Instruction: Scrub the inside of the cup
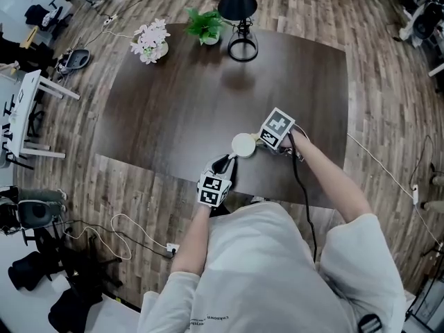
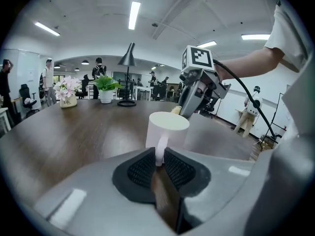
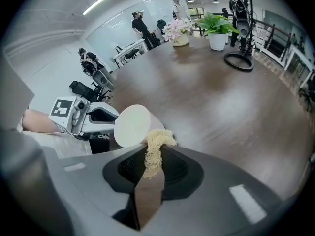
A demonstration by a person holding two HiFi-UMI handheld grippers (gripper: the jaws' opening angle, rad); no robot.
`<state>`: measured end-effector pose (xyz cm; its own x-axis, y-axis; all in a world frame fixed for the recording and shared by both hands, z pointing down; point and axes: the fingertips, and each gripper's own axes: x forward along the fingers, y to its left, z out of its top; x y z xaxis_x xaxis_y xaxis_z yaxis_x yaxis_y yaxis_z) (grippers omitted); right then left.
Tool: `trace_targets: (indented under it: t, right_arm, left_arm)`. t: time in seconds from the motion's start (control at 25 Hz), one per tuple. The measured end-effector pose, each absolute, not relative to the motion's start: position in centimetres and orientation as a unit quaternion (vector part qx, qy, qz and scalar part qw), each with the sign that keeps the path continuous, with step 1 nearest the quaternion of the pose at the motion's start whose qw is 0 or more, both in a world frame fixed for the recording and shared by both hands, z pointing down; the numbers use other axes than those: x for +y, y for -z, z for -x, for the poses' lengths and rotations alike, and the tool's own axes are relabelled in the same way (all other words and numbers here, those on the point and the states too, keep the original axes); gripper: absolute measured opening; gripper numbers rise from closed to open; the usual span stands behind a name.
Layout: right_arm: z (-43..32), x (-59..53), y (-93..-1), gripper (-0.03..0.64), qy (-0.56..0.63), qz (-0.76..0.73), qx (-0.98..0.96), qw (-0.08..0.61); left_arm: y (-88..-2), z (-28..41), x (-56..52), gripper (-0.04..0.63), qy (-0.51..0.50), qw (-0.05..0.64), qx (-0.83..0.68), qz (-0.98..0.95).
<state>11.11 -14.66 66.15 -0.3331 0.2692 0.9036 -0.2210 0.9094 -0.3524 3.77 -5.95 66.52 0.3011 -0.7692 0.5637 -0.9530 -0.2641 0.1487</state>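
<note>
A white cup (image 1: 243, 145) stands on the dark table (image 1: 180, 109) near its front edge. My left gripper (image 1: 223, 166) is shut on the cup's handle (image 2: 160, 149), and the cup (image 2: 166, 130) stands upright just beyond the jaws. My right gripper (image 1: 261, 143) is shut on a pale yellow scrubbing pad (image 3: 153, 153), whose frayed end lies at the rim of the cup (image 3: 133, 125). In the left gripper view the right gripper (image 2: 189, 104) leans down at the cup's far rim. The cup's inside is hidden in every view.
A black desk lamp (image 1: 240, 19), a small green plant (image 1: 205, 25) and a pot of pale flowers (image 1: 151, 41) stand along the table's far edge. A cable (image 1: 300, 186) trails from the right gripper. Chairs and gear lie on the floor at left.
</note>
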Motion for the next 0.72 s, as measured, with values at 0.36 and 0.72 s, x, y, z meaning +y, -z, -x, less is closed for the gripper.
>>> trace_targets:
  t: [0.36,0.72]
  right_arm:
    - [-12.7,-13.8,-66.7,0.104,-0.206,0.022,-0.795,0.570]
    - [-12.9,-11.7,-67.1,0.103,-0.228,0.030,-0.804,0.548]
  left_arm:
    - [-66.7,-5.4,-6.0,0.053,-0.197,0.237,-0.580,-0.754]
    - [-66.5,-7.1,-6.5,0.048,-0.194,0.242,-0.579,-0.754]
